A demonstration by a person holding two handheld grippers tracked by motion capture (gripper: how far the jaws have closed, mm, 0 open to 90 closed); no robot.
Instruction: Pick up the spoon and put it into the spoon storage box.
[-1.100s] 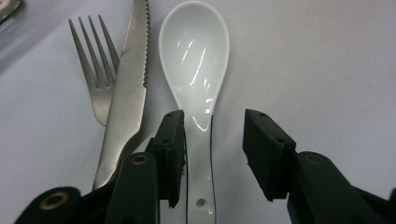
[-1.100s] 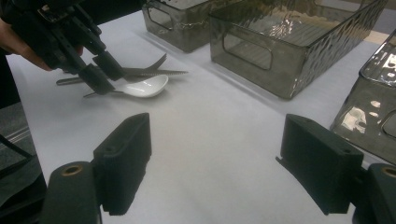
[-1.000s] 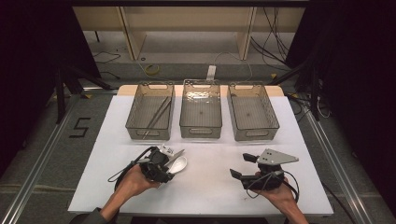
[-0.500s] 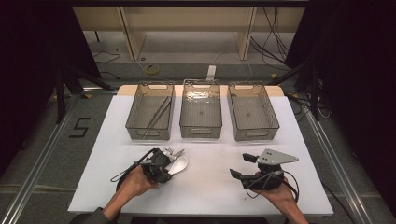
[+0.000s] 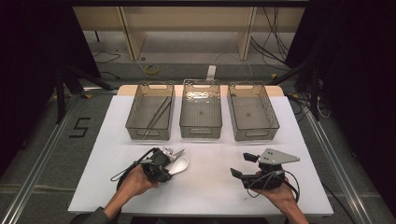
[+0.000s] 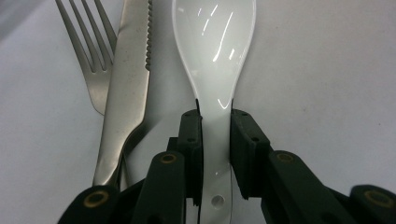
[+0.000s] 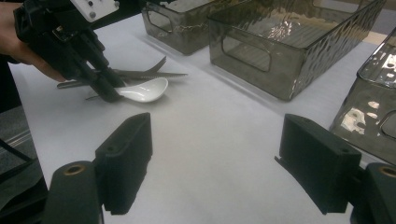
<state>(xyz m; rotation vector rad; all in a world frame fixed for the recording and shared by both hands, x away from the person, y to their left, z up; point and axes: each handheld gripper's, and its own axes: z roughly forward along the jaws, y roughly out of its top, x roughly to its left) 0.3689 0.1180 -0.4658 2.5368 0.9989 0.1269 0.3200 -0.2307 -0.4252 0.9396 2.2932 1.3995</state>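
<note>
Left gripper has just been closing and now clamps the white spoon by its handle on the tabletop. Its own view resolves knife and fork lying alongside. High view: right gripper released, well apart.

the right gripper holds its two black jaws wide apart over bare white table. toward the far left edge, a hand holds the left gripper, jaws closed on the handle of a white spoon. a knife lies just behind the spoon. three clear bins stand along the far edge.
</note>
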